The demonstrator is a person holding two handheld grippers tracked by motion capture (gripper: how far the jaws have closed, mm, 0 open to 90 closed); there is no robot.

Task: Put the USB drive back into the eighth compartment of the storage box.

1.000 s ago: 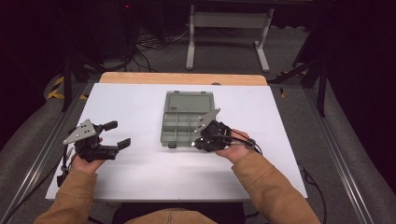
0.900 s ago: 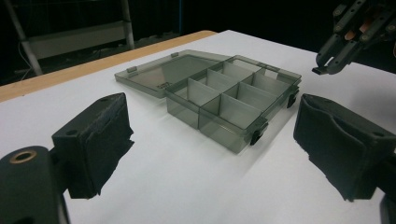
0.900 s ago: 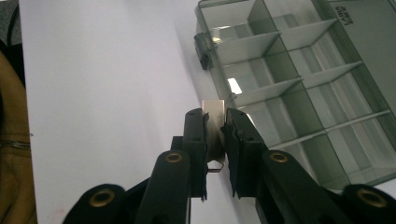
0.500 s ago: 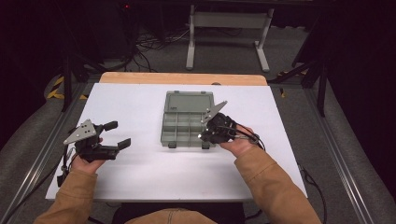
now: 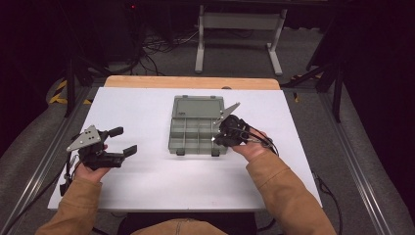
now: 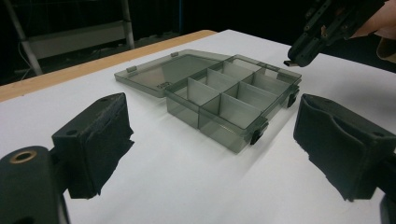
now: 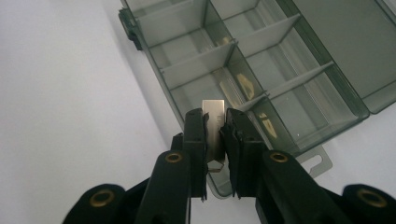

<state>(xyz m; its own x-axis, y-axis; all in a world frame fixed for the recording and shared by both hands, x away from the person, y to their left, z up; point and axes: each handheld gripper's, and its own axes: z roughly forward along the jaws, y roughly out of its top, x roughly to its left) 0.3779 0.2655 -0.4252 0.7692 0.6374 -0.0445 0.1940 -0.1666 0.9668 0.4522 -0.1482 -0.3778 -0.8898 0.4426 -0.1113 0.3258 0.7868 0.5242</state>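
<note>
An open smoke-grey compartment box (image 5: 188, 134) lies mid-table, its lid (image 5: 198, 106) flat behind it and several compartments looking bare. My right gripper (image 5: 215, 139) hovers over the box's front right corner. In the right gripper view this gripper (image 7: 214, 119) is shut on a small flat silver metal piece (image 7: 213, 109), held above the near compartments of the box (image 7: 196, 60). My left gripper (image 5: 123, 140) rests at the table's left, open, holding nothing. The left gripper view shows its jaws (image 6: 212, 140) wide apart, aimed at the box (image 6: 233, 100), with the right gripper (image 6: 299, 56) above the box's far corner.
The white tabletop (image 5: 147, 186) ends in a wooden strip (image 5: 191, 82) at the back. Metal rails (image 5: 34, 181) run along both sides of the table. A grey stand (image 5: 240, 22) and cables sit on the floor beyond.
The right gripper has shifted a little to the right and farther over the box with the metal piece in its jaws. The left gripper has stayed still.
</note>
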